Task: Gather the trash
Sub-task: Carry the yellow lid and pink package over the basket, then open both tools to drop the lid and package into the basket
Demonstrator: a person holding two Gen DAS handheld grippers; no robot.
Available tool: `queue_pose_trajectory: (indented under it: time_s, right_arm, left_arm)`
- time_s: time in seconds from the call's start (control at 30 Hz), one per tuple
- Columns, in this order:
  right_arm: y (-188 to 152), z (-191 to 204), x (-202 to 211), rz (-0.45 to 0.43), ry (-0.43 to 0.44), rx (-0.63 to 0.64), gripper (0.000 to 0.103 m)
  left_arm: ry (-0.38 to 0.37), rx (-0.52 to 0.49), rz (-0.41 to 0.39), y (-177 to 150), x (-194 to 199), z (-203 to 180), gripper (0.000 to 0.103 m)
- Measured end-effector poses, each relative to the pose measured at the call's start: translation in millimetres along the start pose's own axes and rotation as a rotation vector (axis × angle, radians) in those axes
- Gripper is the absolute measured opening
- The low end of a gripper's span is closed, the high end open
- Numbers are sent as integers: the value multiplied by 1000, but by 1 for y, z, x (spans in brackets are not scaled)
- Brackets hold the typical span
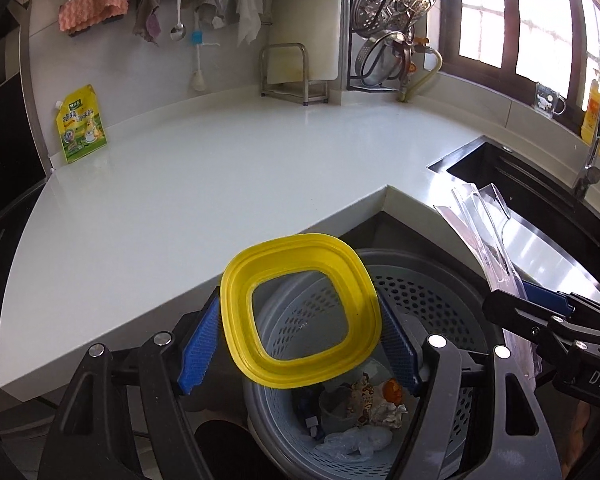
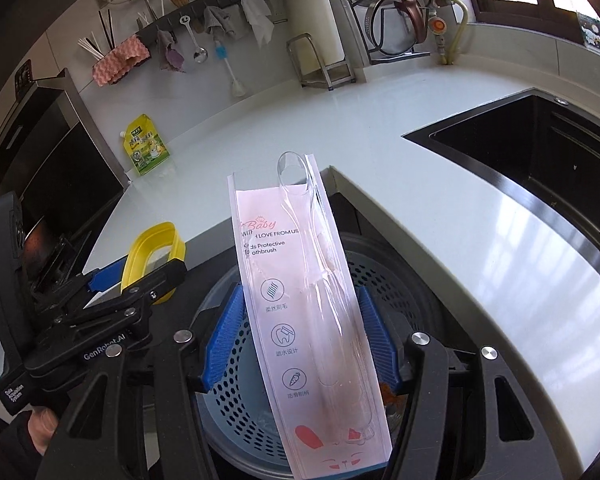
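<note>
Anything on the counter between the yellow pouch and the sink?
Nothing: bare white countertop from the yellow pouch to the sink. The right wrist view shows it best.

White L-shaped kitchen counter (image 1: 220, 168) with inset sink.

The glossy top bends round an inner corner, with a black sink (image 2: 540, 152) sunk into its right arm. A yellow-green pouch (image 1: 82, 124) stands at the far left against the wall; a metal rack (image 1: 286, 76) holding a white board stands at the back, a dark lid rack (image 1: 380, 64) just right of it.
</note>
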State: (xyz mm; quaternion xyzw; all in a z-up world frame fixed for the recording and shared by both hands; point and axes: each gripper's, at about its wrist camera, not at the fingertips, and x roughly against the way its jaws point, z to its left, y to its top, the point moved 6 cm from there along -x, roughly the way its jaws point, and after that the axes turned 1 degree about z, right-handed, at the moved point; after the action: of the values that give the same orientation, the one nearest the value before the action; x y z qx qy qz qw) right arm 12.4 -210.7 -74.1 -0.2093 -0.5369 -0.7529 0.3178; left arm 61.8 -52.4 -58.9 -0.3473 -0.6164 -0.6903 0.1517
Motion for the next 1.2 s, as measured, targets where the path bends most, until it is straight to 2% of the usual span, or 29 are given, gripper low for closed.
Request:
queue_pose_trajectory:
  time_s: [0.27,0.47,0.57,0.6,0.63,1.2]
  right_arm:
    - [-10,4,-11,20,19,-6,57]
    - [-11,1,-13,29,9,-7,58]
    - [-8,-1,-9,5,-3,-16,74]
    - [-7,-1,-7,-4,-4,-15,76]
    - [-6,-2,-6,-6,-2,-13,76]
    - [-18,1,1,-1,-45,4,76]
  left_arm:
    - [32,23,20,-11,-3,6,72]
    - [24,25,29,-10,-4,6,74]
    - [25,33,35,-9,-5,7,81]
    - [26,38,34,-9,-5,8,85]
    - [27,43,33,-9,-5,9,88]
    - [53,77,39,-13,5,22,95]
